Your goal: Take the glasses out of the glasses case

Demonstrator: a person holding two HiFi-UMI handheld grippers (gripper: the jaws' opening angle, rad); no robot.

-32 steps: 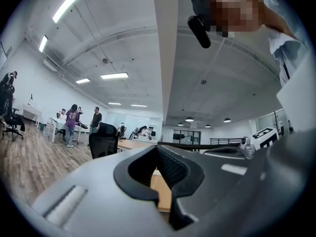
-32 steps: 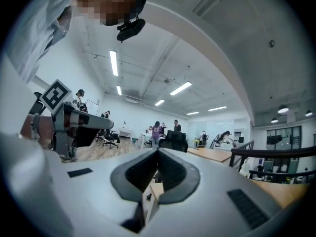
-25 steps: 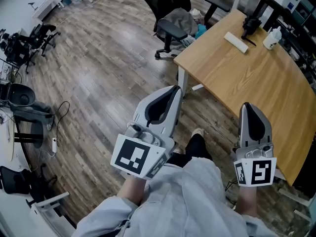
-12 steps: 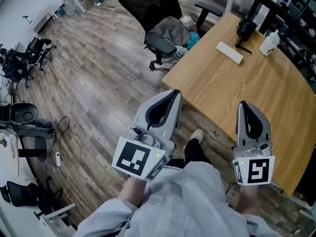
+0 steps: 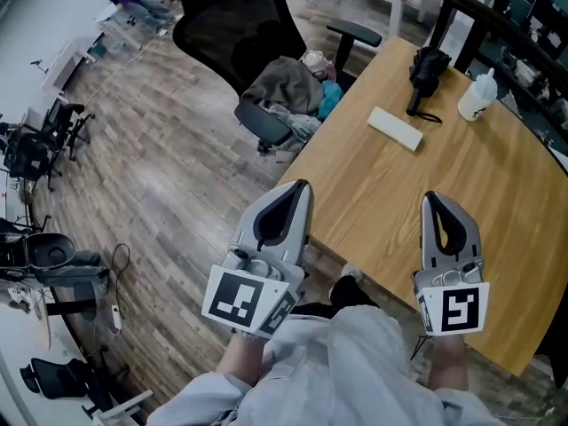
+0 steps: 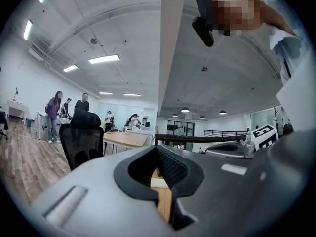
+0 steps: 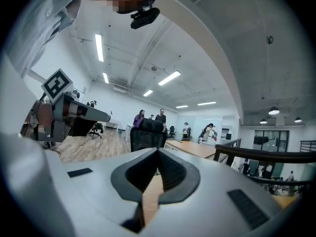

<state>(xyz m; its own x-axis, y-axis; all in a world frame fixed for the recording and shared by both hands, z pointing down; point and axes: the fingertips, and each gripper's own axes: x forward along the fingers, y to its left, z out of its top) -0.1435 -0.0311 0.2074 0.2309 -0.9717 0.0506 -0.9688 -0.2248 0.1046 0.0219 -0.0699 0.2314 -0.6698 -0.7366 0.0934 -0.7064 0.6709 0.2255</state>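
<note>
A white oblong case [image 5: 397,129] lies flat on the wooden table [image 5: 373,193], toward its far side. My left gripper [image 5: 300,185] hangs over the table's near left edge, well short of the case, and its jaws meet at the tips with nothing between them. My right gripper [image 5: 432,196] is over the table to the right, also short of the case, with its jaws together and empty. In the left gripper view the left gripper [image 6: 159,148] shows closed tips, and the right gripper [image 7: 158,151] looks the same in the right gripper view. No glasses are visible.
A black strapped object [image 5: 426,67] and a white bottle [image 5: 477,94] stand beyond the case. A black office chair [image 5: 232,34] draped with grey clothing [image 5: 282,85] sits at the table's far left corner. Wooden floor lies to the left; people stand far off.
Both grippers have advanced together toward the table and now reach over its near edge. The case, black object and bottle appear closer. Both pairs of jaws stayed together.
</note>
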